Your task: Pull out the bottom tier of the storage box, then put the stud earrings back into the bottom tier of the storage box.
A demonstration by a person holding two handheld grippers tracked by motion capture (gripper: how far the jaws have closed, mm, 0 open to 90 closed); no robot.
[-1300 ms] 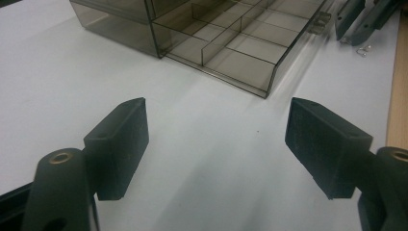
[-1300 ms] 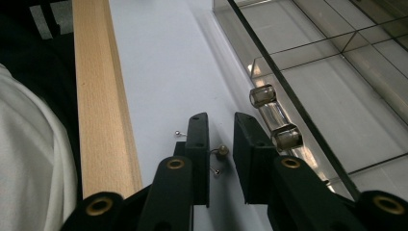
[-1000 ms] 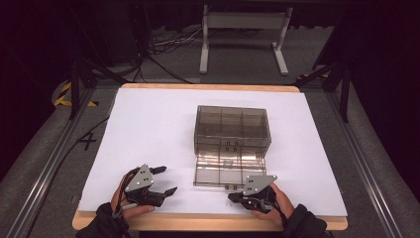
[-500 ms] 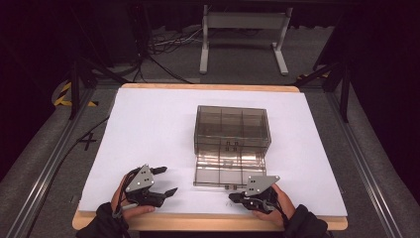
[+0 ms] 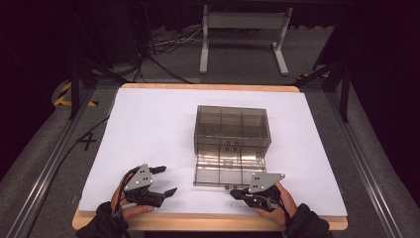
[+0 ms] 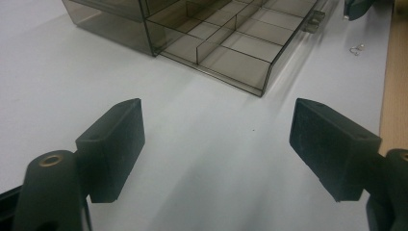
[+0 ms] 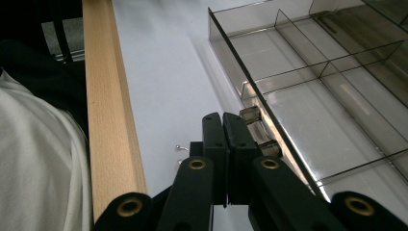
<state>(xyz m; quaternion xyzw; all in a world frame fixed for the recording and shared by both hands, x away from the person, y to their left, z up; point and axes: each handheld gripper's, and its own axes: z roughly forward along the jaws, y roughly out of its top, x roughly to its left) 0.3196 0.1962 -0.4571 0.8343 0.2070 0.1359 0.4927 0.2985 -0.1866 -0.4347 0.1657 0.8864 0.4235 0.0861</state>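
Resting on the white table [image 5: 148, 124], the smoky plastic box [image 5: 232, 126] has its drawer [image 5: 229, 169] pulled out toward me, long side running left to right. My right gripper [image 5: 238, 192] is nearer, jaws pressed together on nothing, just beside the drawer's front handle [image 7: 250, 114]. My left gripper [image 5: 166, 180] sits well apart to the left, jaws wide and empty. A tiny metal piece [image 7: 181, 148] lies by the table edge.

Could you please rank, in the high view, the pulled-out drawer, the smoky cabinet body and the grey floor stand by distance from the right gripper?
From the right gripper:
1. Drawer, just ahead at the table's near edge.
2. Cabinet body, behind it at mid-table.
3. Floor stand, beyond the table's far edge.
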